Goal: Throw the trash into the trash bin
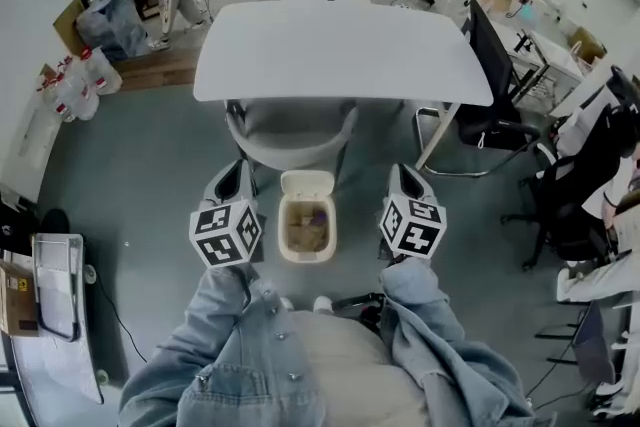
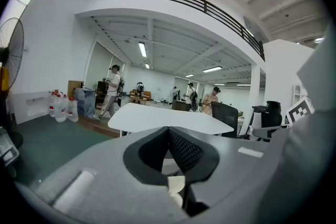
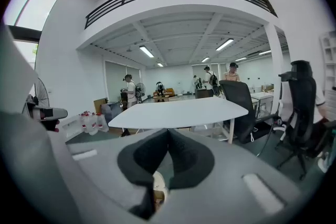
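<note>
Evidently both tools are empty: the left gripper [image 2: 169, 131] has its jaws pressed together tip to tip with nothing between them, and the right gripper [image 3: 168, 132] is closed the same way on nothing. In the head view they hang level with one another, one on either side of the trash bin [image 1: 284, 233]. The bin stands on the floor just in front of the person, near the chair [image 1: 290, 130] tucked under the white table [image 1: 340, 50]. It is small, cream-coloured and a rounded rectangle in shape, with its lid [image 1: 307, 183] tipped open at the far edge. The trash [image 1: 308, 227] lies inside, a brownish heap with a purple scrap towards the back. To my eye the throwing is done. The sound course is to keep both grippers apart from the rim and the raised lid, since so light a bin would likely tip or slide at a knock.
</note>
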Motion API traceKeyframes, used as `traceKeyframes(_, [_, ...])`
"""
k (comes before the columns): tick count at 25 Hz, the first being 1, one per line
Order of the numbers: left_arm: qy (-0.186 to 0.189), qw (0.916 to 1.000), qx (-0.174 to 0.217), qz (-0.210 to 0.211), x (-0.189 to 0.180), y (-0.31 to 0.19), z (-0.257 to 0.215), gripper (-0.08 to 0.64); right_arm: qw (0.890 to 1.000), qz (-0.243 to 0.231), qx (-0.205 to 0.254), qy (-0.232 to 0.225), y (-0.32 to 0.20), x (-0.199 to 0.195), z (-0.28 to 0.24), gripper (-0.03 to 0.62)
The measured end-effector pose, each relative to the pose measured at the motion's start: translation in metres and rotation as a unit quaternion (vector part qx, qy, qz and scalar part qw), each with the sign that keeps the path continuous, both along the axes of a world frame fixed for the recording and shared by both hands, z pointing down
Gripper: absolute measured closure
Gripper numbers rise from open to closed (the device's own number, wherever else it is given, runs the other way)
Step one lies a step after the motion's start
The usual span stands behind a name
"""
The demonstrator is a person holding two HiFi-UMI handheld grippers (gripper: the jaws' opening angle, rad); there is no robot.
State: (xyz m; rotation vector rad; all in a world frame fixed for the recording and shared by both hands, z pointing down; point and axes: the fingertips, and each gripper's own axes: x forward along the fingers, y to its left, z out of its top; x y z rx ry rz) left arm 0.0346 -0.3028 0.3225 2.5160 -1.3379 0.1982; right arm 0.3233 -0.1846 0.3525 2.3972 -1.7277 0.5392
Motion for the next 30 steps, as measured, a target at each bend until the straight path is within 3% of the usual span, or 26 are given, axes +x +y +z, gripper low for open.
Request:
traceKeyframes(9, [0.008,0.9999,-0.006,-0.003,-0.007,0.005,0.004,0.551,0.999,-0.003,-0.021,0.027,0.013,-0.005,-0.002,0.589])
traceKeyframes(30, [0.013,0.9998,-0.014,-0.005,-0.013,0.007,0.010,0.551,1.000,0.016,-0.024,0.009,0.020,-0.006,0.004,0.589])
